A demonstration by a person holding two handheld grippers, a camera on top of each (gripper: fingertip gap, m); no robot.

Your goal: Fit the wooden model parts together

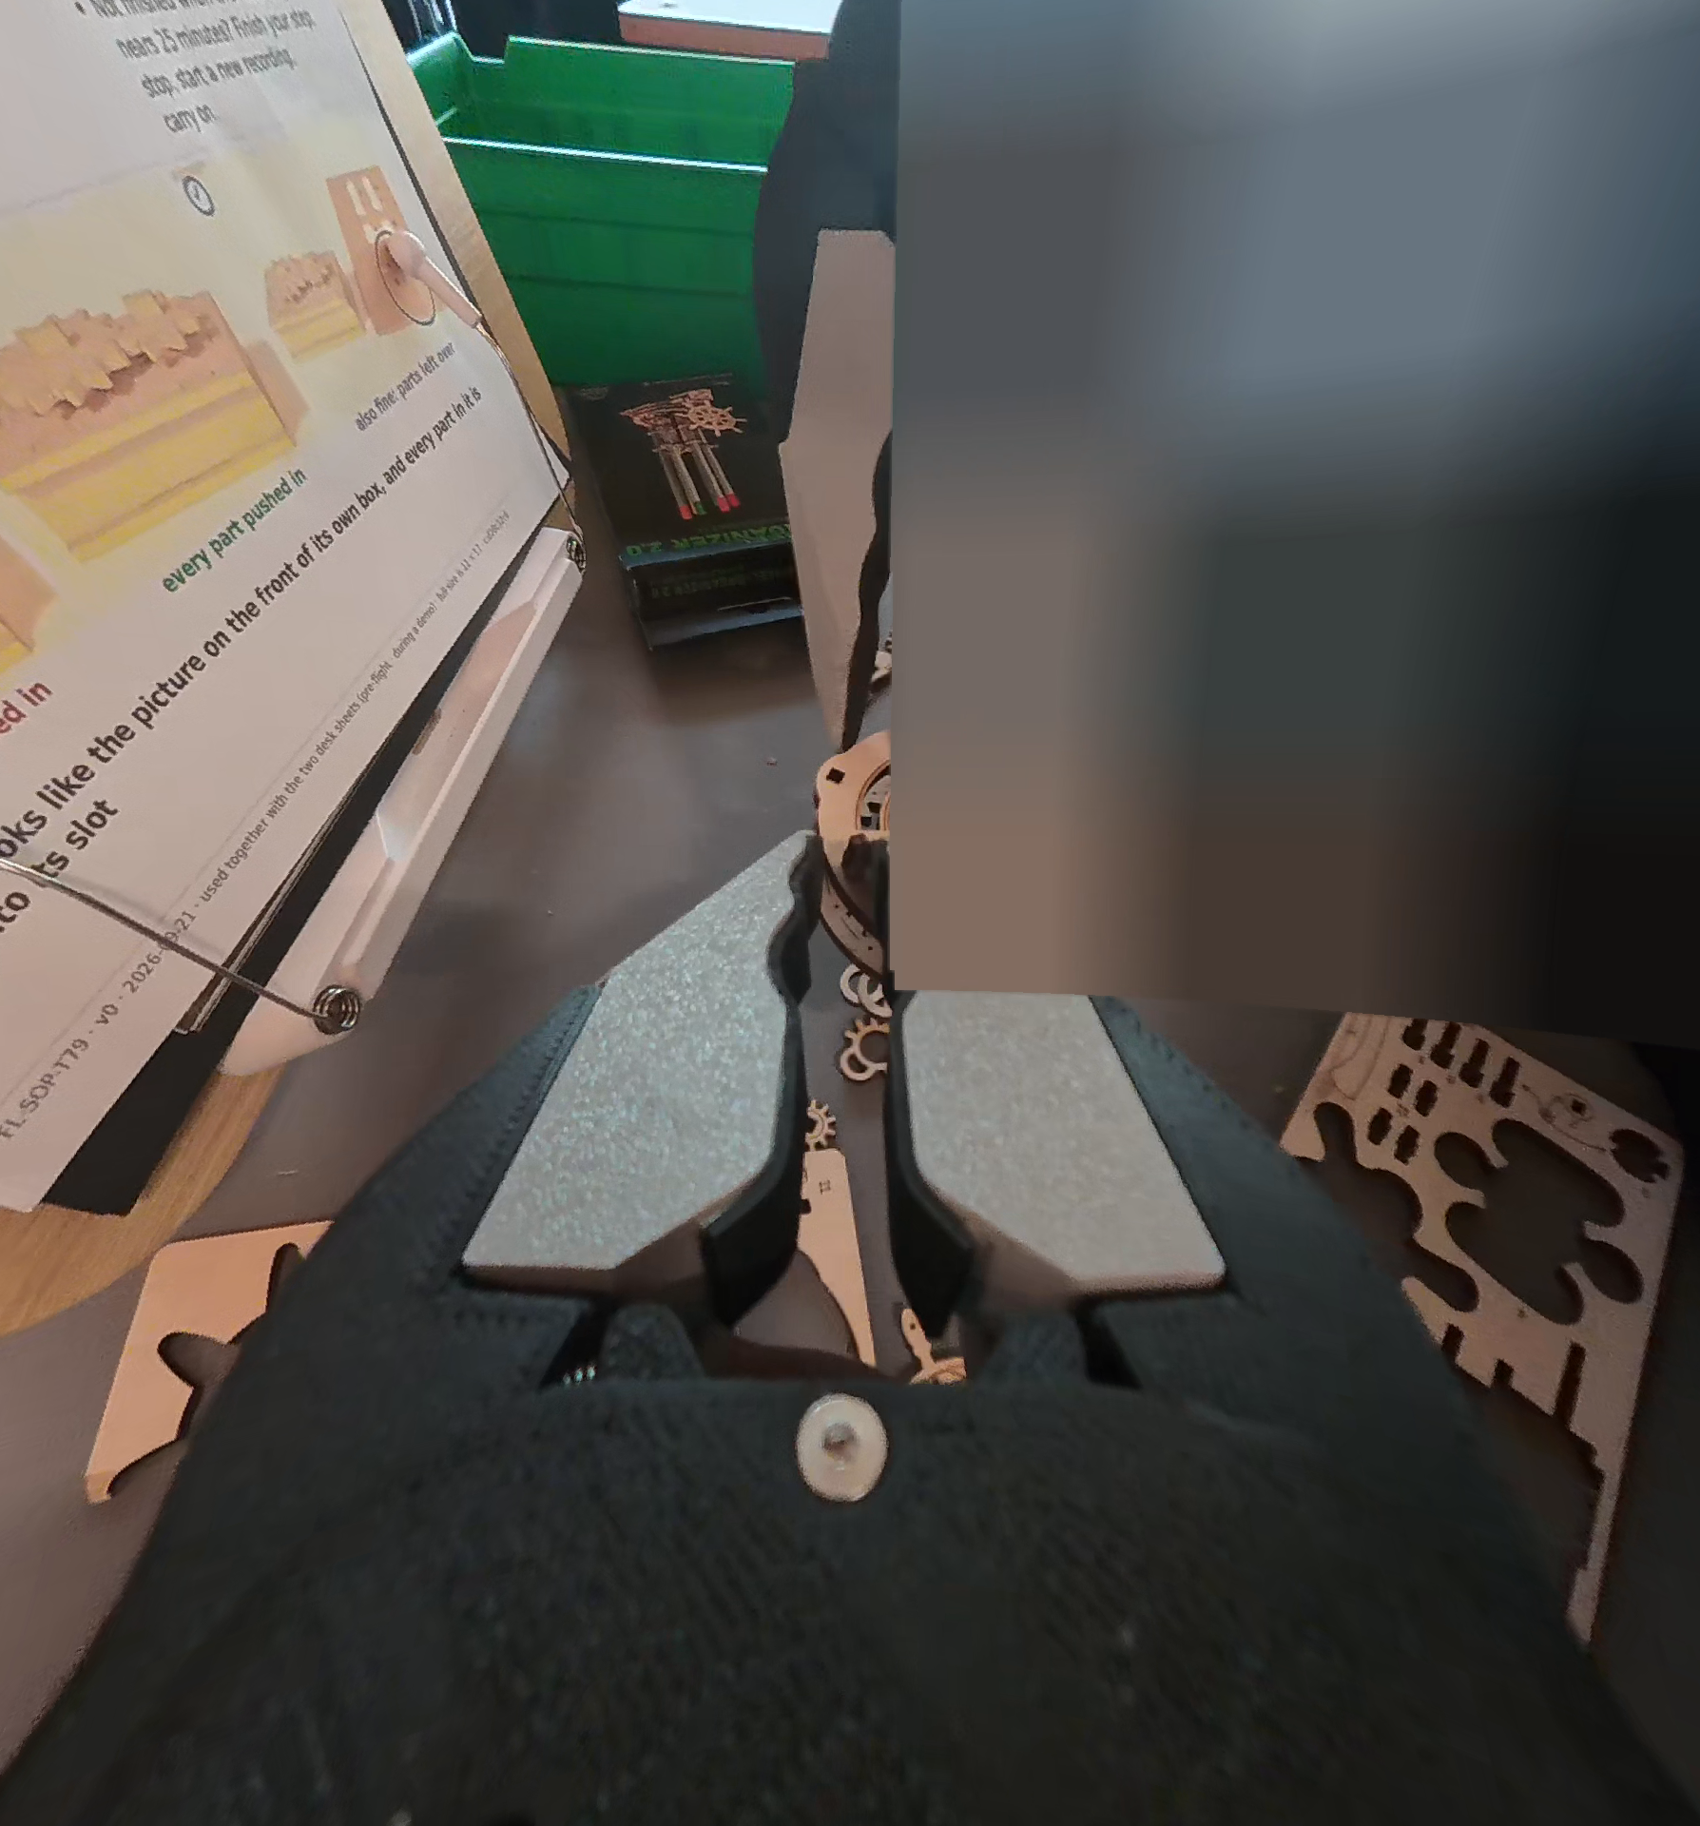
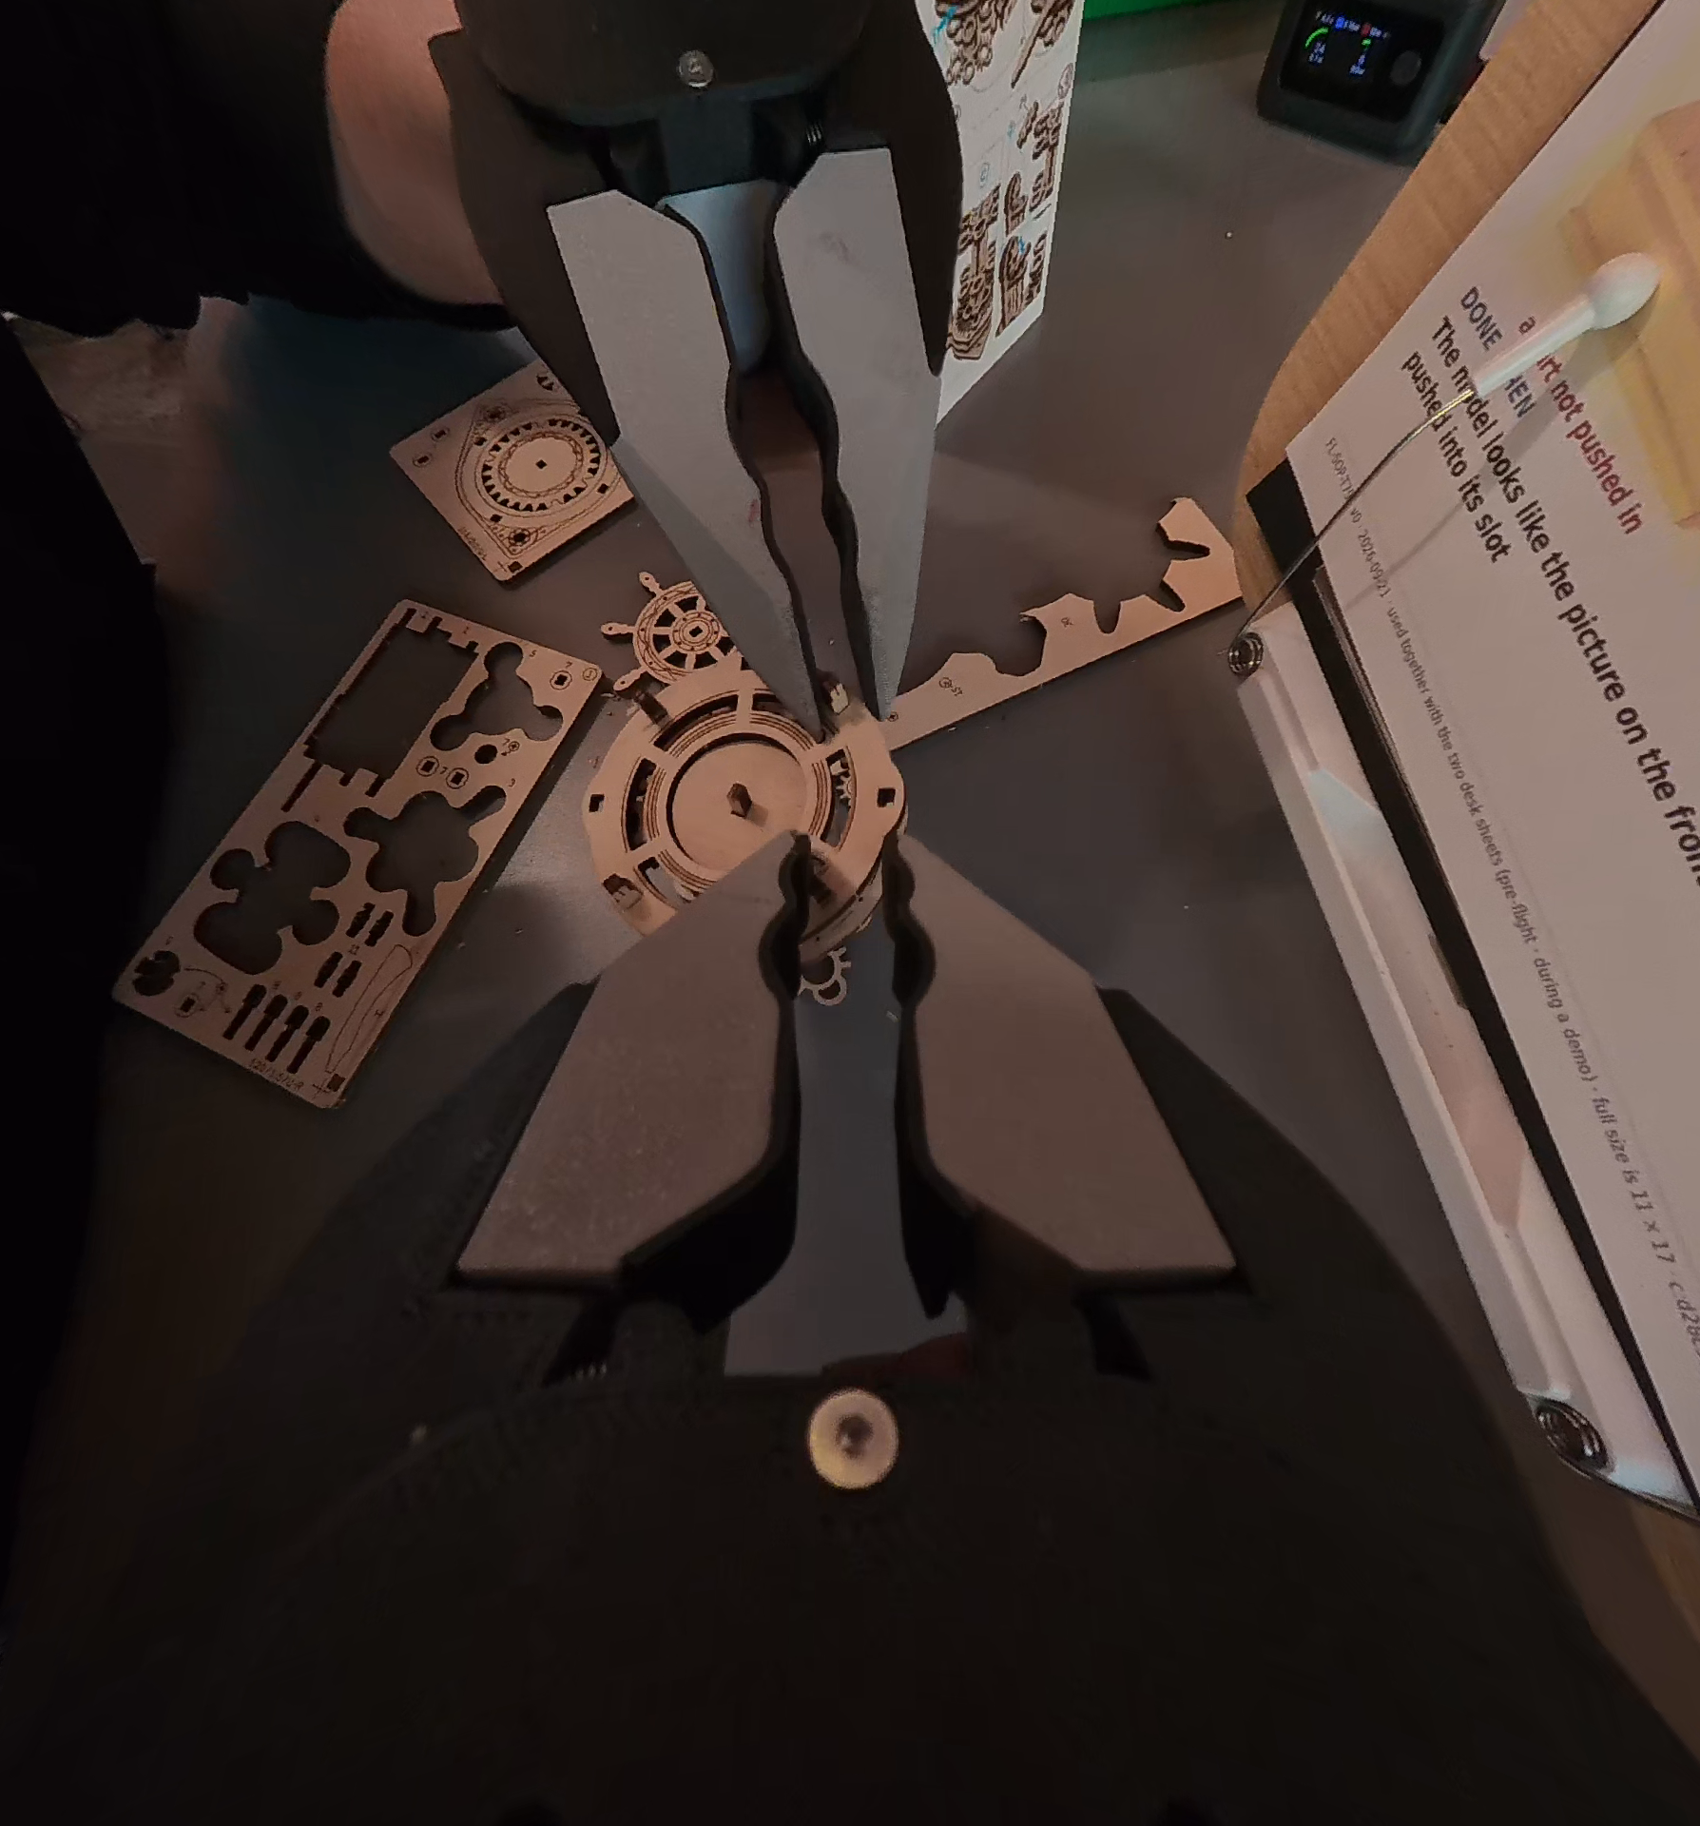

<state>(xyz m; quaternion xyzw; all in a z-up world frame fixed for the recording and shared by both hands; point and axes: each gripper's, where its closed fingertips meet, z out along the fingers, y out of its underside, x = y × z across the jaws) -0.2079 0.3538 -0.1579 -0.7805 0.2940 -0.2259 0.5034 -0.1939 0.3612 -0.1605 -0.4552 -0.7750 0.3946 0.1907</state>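
Note:
The round layered wooden model [image 2: 718, 790] lies on the dark table in the middle of the right wrist view. My right gripper [image 2: 846, 855] comes from below and is closed on its near rim. My left gripper [image 2: 848, 706] comes from above, nearly closed, its tips on the far rim with a small wooden tab [image 2: 836, 692] between them. In the left wrist view my left gripper [image 1: 851, 870] reaches the model [image 1: 851, 790]; a blurred patch hides its right tip and most of the model.
Punched-out wooden sheets [image 2: 332, 850] [image 2: 515, 474], a ship's-wheel part [image 2: 678, 632] and a jagged strip [image 2: 1073, 642] lie around the model. A stand with an instruction sheet [image 2: 1518, 692] is at the right. Small gears [image 1: 861, 1047], a black box [image 1: 698, 494] and green bins [image 1: 619, 198] show in the left wrist view. Less than 4 cm separates the two grippers' tips.

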